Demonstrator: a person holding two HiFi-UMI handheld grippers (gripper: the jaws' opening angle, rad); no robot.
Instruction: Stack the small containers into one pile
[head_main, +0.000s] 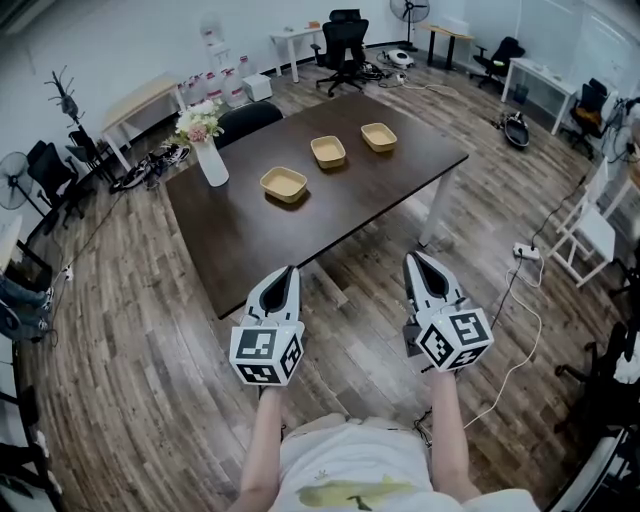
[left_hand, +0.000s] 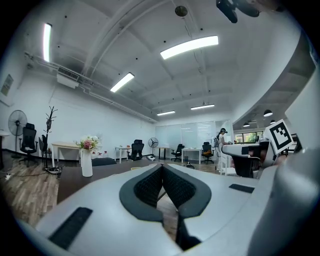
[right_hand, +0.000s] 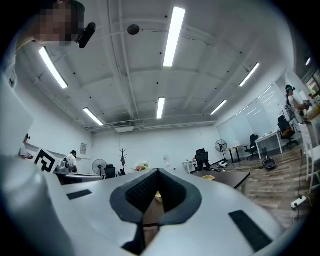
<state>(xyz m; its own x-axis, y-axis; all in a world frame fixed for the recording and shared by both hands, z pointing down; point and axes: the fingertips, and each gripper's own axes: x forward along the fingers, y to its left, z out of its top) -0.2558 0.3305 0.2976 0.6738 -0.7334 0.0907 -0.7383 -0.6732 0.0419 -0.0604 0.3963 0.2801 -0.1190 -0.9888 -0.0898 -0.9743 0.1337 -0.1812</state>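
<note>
My left claw and right claw are each pressed together, pinching nothing, held level over the wood floor.

A white vase of flowers stands at the left corner of the dark table. Three shallow tan tubs lie well apart in a diagonal row, unstacked: the nearest container, the middle container, the far container. The table's near edge sits just ahead of my claw tips, with open floor all round it and a black office chair beyond.
</note>
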